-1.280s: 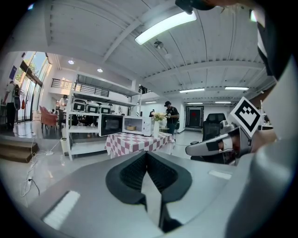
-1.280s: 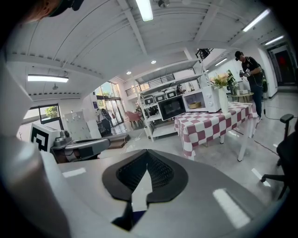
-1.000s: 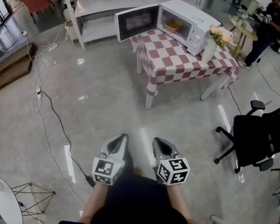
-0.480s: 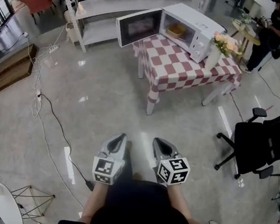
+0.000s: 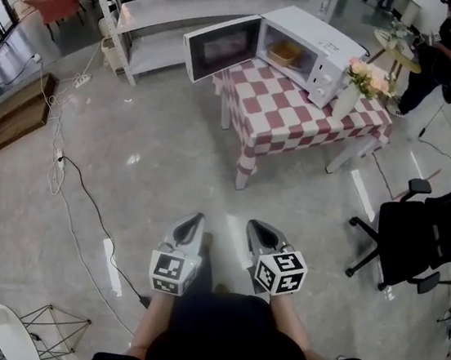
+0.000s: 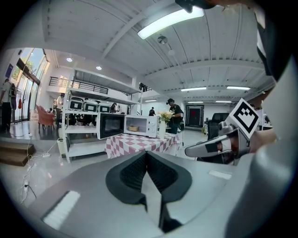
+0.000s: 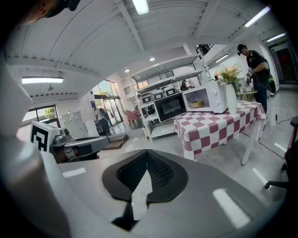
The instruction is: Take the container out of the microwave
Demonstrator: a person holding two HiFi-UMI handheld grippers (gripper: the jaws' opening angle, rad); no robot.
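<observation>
The left hand-held gripper (image 5: 196, 219) and right hand-held gripper (image 5: 254, 227) are clenched empty, well apart from the container (image 5: 285, 54) inside the microwave (image 5: 326, 40) on the desk (image 5: 300, 115). Arriving unopened they could shove it deeper, or clip the swung-out door (image 5: 220, 48).

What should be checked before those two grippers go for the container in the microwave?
1. Microwave door open: ok.
2. Container visible inside the microwave: ok.
3. Left gripper and right gripper carrying nothing: ok.
4. Jaws apart, ready to grasp: not ok, both are shut.
5. Table within reach: not ok, a stretch of floor lies between.
6. Vase of flowers out of the opening's way: ok, it stands beside the microwave.
</observation>
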